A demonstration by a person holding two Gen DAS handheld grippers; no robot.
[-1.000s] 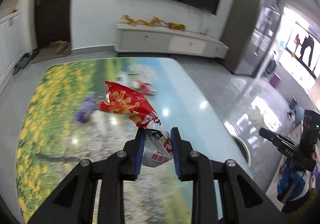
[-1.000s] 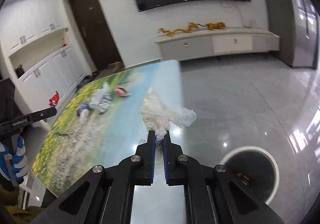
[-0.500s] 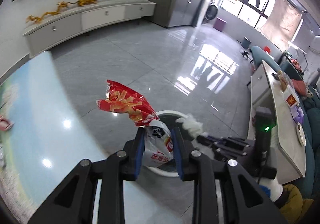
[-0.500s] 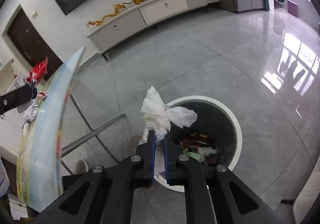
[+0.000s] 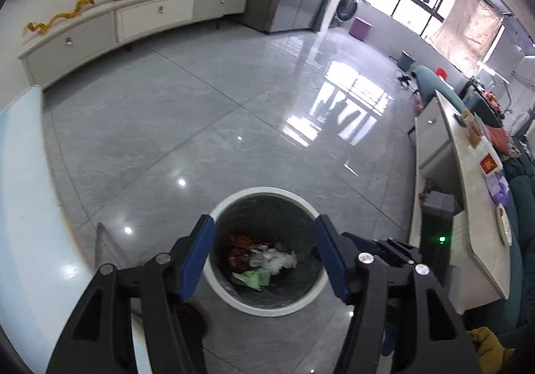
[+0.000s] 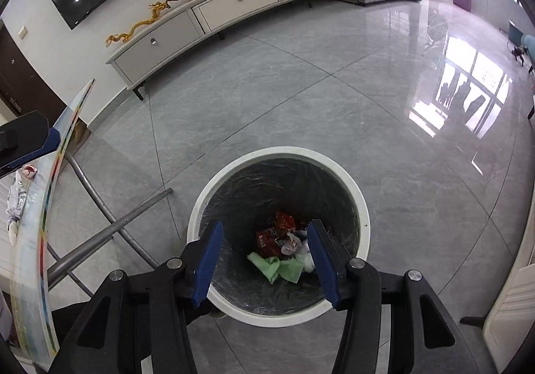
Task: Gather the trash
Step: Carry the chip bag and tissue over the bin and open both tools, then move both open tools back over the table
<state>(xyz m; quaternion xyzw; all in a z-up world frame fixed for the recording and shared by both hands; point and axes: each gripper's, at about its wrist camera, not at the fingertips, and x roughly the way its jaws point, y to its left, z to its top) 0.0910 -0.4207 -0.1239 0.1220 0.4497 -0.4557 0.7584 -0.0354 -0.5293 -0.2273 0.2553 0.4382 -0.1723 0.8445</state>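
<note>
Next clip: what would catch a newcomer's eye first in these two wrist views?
The round white-rimmed bin with a black liner on the grey tiled floor, directly below both grippers. At its bottom lie a crumpled red snack wrapper, a green plastic scrap and a white tissue wad. The left gripper and right gripper have just been opening, with nothing between the blue pads.

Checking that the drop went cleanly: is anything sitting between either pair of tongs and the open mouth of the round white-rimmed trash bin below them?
Nothing visible. Both the left tongs and right tongs are open and empty above the round white-rimmed trash bin; only trash lies at its bottom.
</note>
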